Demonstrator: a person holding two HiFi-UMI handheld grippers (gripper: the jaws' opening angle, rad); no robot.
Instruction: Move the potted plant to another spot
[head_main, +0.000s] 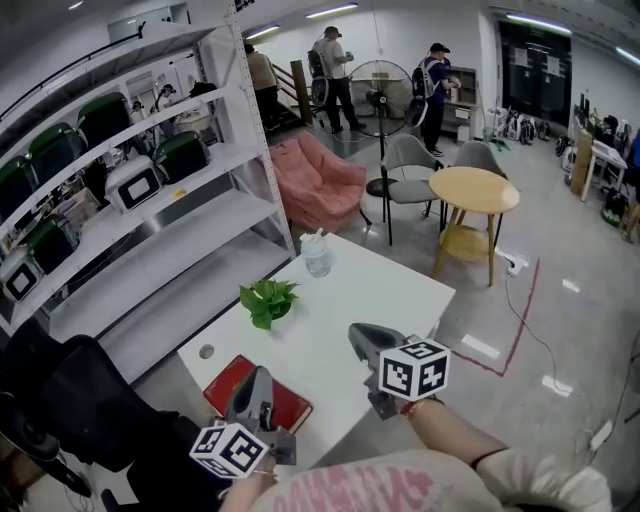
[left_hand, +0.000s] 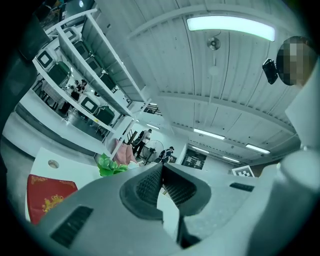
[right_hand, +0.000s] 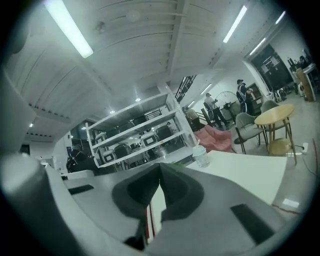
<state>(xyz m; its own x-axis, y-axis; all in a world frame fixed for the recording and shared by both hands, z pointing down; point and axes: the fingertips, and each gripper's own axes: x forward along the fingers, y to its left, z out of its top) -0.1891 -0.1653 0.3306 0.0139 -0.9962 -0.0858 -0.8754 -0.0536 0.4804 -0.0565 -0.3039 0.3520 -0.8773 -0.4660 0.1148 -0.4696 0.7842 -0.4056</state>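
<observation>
The potted plant (head_main: 268, 300), a small clump of green leaves, stands on the white table (head_main: 390, 290) near its left side. In the left gripper view the plant (left_hand: 111, 165) shows just left of the jaws. My left gripper (head_main: 258, 378) hovers over the table's near left corner, above a red book, short of the plant; its pads meet, nothing between them. My right gripper (head_main: 358, 334) hangs over the table's near edge, to the right of the plant and apart from it, also shut and empty.
A clear lidded cup (head_main: 316, 255) stands at the table's far side. A red book (head_main: 285, 405) lies at the near left corner, by a round grommet (head_main: 206, 352). White shelving (head_main: 150, 190) flanks the left; a pink seat, chairs and a round wooden table (head_main: 474, 190) lie beyond.
</observation>
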